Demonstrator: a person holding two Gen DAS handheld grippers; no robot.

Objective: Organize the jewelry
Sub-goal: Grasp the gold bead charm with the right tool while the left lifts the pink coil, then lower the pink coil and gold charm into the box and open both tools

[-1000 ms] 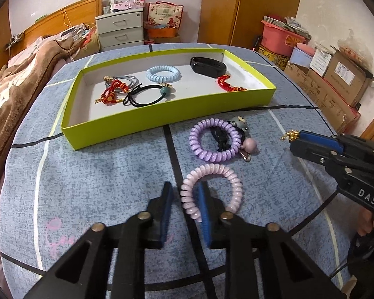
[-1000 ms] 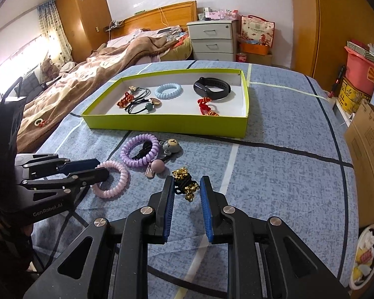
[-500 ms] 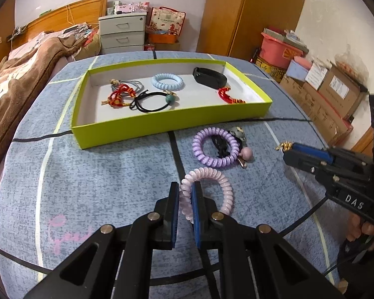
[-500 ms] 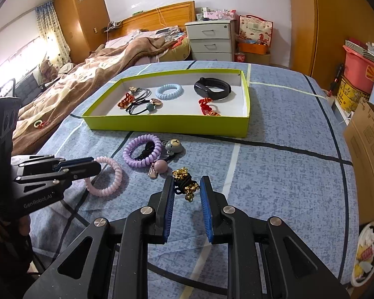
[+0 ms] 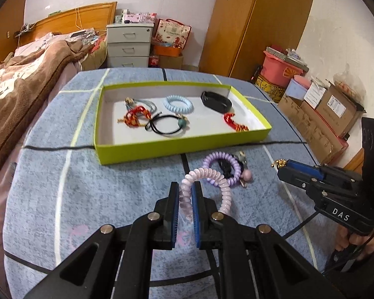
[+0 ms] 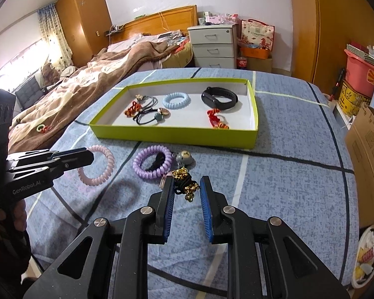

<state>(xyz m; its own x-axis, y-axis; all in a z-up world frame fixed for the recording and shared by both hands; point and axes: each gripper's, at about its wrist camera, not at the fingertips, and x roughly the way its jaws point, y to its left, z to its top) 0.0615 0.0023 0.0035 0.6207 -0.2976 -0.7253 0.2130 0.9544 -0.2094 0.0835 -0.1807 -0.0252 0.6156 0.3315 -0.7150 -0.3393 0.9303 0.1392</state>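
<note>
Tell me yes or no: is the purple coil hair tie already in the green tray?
No, the purple coil hair tie lies on the blue cloth in front of the green tray.

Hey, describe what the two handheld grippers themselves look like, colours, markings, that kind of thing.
Both are matte black angular frames with silver rivets and ribbed blue fingers. The left gripper carries white "GenRobot.AI" lettering on its side; the right gripper reads "DAS", with a thin black cable hanging below its handle.

A tray (image 6: 177, 135) sits at the back of the worktop (image 6: 286, 174). Before it lie a coil band (image 6: 152, 162) and, nearer, a charm bracelet (image 6: 185, 183); a bed (image 6: 92, 84) stands left.
</note>
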